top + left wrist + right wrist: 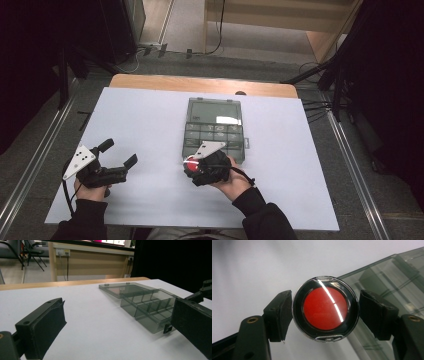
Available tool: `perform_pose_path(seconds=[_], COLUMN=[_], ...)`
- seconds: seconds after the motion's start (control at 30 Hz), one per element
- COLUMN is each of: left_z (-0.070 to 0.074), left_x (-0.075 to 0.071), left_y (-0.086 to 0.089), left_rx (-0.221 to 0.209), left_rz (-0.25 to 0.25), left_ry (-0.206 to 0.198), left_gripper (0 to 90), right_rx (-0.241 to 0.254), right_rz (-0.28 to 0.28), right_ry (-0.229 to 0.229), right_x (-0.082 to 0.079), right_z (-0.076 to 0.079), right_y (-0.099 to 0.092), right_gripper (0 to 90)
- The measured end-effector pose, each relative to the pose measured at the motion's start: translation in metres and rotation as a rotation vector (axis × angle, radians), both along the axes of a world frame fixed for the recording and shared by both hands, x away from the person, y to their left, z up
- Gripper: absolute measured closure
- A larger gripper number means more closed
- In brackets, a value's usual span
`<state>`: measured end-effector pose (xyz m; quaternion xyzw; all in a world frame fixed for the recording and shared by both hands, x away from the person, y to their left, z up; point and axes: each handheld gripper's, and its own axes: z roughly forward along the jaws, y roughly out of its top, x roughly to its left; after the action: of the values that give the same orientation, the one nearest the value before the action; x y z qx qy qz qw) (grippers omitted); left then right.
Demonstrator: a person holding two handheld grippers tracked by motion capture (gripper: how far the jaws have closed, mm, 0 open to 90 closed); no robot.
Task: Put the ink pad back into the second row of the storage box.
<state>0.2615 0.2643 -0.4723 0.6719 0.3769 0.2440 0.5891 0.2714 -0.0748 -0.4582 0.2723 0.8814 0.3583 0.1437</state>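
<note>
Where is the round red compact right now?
The round red compact is clamped between the right gripper's jaws, at the near-left corner of the open clear organizer box mid-table.

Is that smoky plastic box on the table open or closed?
Open: the compartment box has its lid folded back flat on the table, leaving the dividers exposed.

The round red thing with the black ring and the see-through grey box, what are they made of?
The round red compact with the black ring looks like glossy hard plastic under a clear lid: a bright streak of light crosses it. The red middle may be powder; I cannot tell. The see-through grey compartment box seems smoky clear plastic: you can see its dividers through the walls.
</note>
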Motion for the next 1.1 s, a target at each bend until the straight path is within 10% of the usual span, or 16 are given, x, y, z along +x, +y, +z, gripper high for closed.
perform_pose_path(seconds=[1.1], left_z=[0.0], left_x=[0.001], left_y=[-0.001], left_rx=[-0.003], left_rz=[-0.002], left_ry=[0.003], left_gripper=[0.0], right_rx=[0.001], right_rz=[-0.268], right_ry=[0.003], right_x=[0.034], right_z=[0.007], right_y=[-0.066], right_gripper=[30.6])
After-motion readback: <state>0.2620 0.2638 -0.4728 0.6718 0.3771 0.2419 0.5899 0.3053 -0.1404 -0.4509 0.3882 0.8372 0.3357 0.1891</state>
